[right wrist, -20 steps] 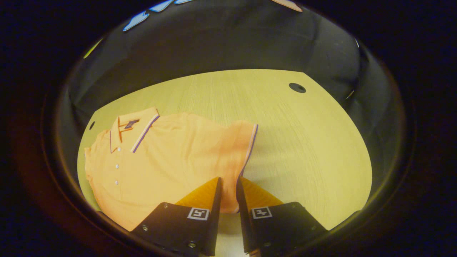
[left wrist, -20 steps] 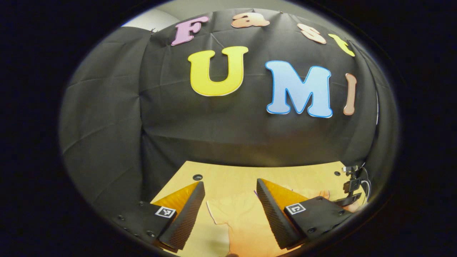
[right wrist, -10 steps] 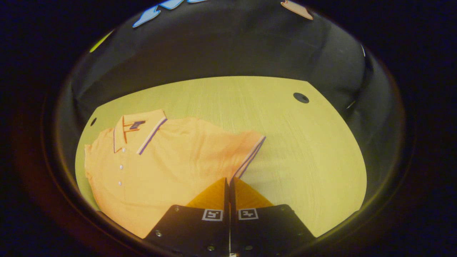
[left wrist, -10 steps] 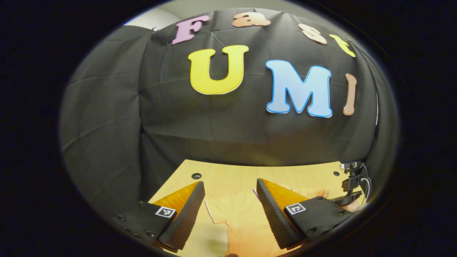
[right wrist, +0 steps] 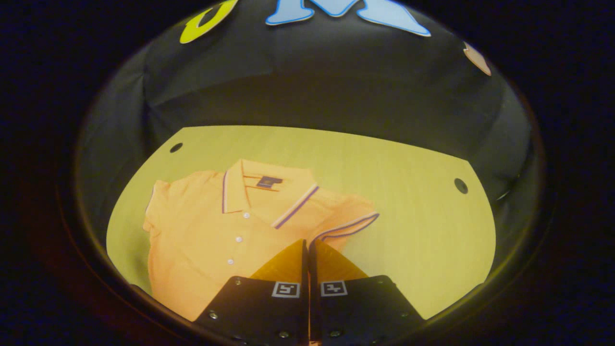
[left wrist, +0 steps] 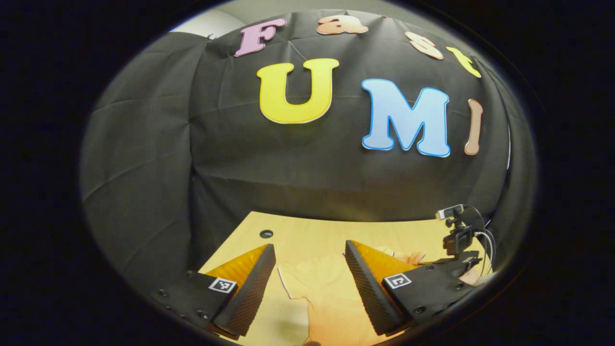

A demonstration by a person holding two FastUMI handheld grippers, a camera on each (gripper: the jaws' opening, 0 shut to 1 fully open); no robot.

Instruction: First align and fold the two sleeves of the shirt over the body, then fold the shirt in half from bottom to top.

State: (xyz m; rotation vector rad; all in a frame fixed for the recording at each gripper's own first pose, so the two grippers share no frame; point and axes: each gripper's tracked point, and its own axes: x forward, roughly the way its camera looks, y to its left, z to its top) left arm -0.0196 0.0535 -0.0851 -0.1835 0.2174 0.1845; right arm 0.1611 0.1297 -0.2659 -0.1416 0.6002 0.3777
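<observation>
An orange polo shirt (right wrist: 211,230) lies face up on the pale wooden table (right wrist: 413,211), collar (right wrist: 262,190) toward the far wall. In the right gripper view, my right gripper (right wrist: 307,241) is shut on the striped cuff of the shirt's sleeve (right wrist: 348,225), which is lifted and drawn in toward the shirt's body. My left gripper (left wrist: 310,246) hangs open above the shirt's other sleeve (left wrist: 319,283), fingers wide apart and touching no cloth.
The booth's black cloth wall closes off the table's far edge. Round holes (right wrist: 461,185) mark the table's far corners. In the left gripper view, the other gripper's body with its cables (left wrist: 456,238) and a hand (left wrist: 473,277) stand at the right.
My right gripper closed on the sleeve's cuff, then carried it inward toward the collar, and its view swung to face the shirt. The left gripper barely moved.
</observation>
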